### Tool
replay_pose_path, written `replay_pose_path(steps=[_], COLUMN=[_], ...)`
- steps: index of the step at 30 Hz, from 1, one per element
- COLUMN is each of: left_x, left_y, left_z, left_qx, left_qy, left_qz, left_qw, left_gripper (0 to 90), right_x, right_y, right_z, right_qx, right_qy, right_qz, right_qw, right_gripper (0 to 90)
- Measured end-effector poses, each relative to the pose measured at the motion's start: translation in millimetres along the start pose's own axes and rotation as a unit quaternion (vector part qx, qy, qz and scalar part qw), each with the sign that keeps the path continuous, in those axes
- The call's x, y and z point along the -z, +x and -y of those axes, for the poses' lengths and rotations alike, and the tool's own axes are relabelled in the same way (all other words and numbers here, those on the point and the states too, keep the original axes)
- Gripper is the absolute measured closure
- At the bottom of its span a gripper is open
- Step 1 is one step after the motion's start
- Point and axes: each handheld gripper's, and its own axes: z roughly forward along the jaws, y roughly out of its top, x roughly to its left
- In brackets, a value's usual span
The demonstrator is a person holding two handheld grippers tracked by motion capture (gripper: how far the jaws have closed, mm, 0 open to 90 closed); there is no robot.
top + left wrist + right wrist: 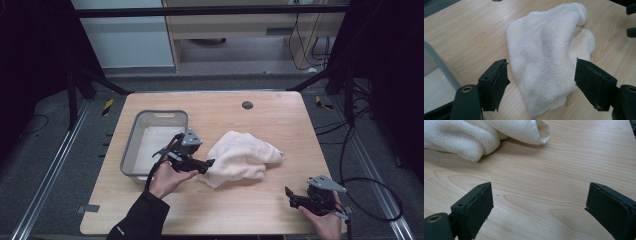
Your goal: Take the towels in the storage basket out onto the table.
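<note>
Towel handling is the work in hand, and both grippers stand empty. Nearest the person, the right gripper (291, 196) rests at the near right corner of the table (280, 120), held in the right hand (325, 220). Its jaws stand wide apart with bare wood between them, and the right gripper view shows the pads clear of any cloth. It lies well apart from the towel (242, 157).

Farther in, the left gripper (210, 164) sits at the towel's left edge, carried by the left hand (167, 180). Its jaws are spread wide. In the left gripper view the towel (549, 57) lies between and beyond the two pads, yet neither pad presses on it; nothing is gripped.

The towel is a crumpled white heap near the middle of the table, just right of the grey tub (131, 150). A pale cloth appears to lie in the tub's bottom already.

Judged step: the left gripper is lined up on the towel, before a grasp. The next move calls for advancing the open jaws onto the near edge of the cloth, so that one pad goes under or against a fold, then closing firmly. A shallow bite risks catching one loose layer and letting the heap unroll.

Beyond the towel, a small dark disc (247, 105) sits near the far edge of the table.
</note>
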Motion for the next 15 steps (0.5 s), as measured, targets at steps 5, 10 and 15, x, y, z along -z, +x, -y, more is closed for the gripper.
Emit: replay_pose_path(steps=[5,10,15], left_x=[15.0,29.4,41.1], left_y=[8.1,18.6,27.4], left_z=[14.6,30.6,45.6], left_qx=[0.011,0.029,0.049], left_qy=[-0.015,-0.030,-0.039], left_qz=[-0.016,-0.034,-0.047], left_qw=[0.9997,0.9986,0.9969], left_gripper=[27.3,27.7,27.9], right_x=[0.0,0.2,-0.1], right_y=[-0.1,0.0,-0.6], right_z=[0.2,0.4,0.8], right_qx=[0.000,-0.003,0.000], right_qy=[0.001,0.002,0.000], right_qz=[0.001,0.000,0.003], right_qw=[1.0000,1.0000,1.0000], right_gripper=[6.9,6.8,6.6])
